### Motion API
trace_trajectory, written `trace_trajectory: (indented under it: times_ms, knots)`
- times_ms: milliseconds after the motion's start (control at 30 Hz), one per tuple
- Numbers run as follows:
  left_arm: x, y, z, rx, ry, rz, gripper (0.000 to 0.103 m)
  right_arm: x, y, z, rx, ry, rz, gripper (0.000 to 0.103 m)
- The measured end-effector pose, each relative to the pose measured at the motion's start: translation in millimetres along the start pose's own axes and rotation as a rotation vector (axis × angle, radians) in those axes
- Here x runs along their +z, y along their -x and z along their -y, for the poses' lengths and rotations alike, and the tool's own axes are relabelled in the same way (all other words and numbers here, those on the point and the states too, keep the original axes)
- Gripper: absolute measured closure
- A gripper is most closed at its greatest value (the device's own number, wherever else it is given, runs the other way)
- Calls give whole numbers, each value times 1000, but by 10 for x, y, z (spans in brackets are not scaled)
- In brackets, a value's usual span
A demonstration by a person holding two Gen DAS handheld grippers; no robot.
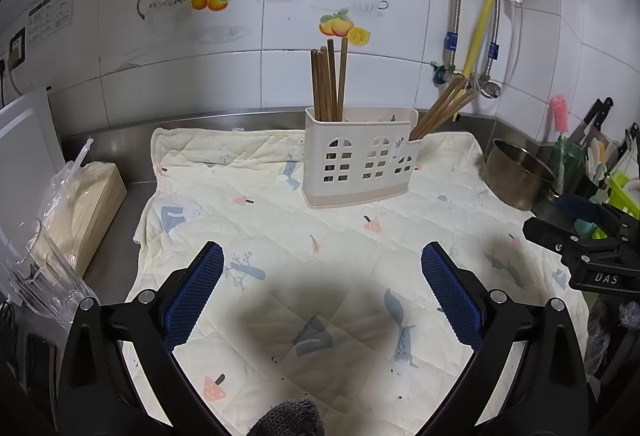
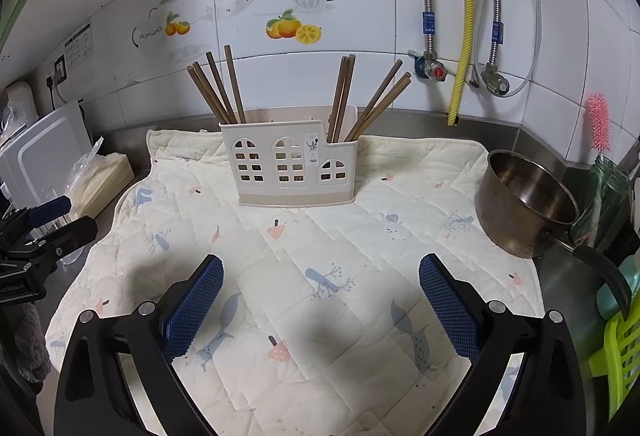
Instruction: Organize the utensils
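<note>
Quilted mat (image 2: 320, 256) lies bare before both released grippers, left gripper (image 1: 322, 286) and right gripper (image 2: 320, 296). Chopstick holder (image 2: 292, 164) stands at the back edge; a pot (image 2: 520, 204) crowds the right side

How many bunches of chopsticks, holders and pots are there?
Chopstick bunches: 2
Holder: 1
Pot: 1
Total: 4

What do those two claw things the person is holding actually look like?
Each is black plastic with silver screws. The left gripper and right gripper have two fingers faced with dimpled blue pads. One body carries white lettering.
</note>
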State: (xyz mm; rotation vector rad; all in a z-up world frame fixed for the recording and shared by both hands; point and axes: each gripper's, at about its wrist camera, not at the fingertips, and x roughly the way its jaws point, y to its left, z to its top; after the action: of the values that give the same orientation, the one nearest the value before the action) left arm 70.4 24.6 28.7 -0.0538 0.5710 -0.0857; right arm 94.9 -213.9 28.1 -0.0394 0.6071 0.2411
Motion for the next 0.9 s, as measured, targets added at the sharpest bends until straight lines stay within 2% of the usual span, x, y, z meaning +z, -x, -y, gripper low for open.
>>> trace_trajectory:
  times_ms: [900]
  knots:
    - [-13, -23, 27, -2, -9, -9, 5, -41, -19, 18, -1, -9, -1, 8]
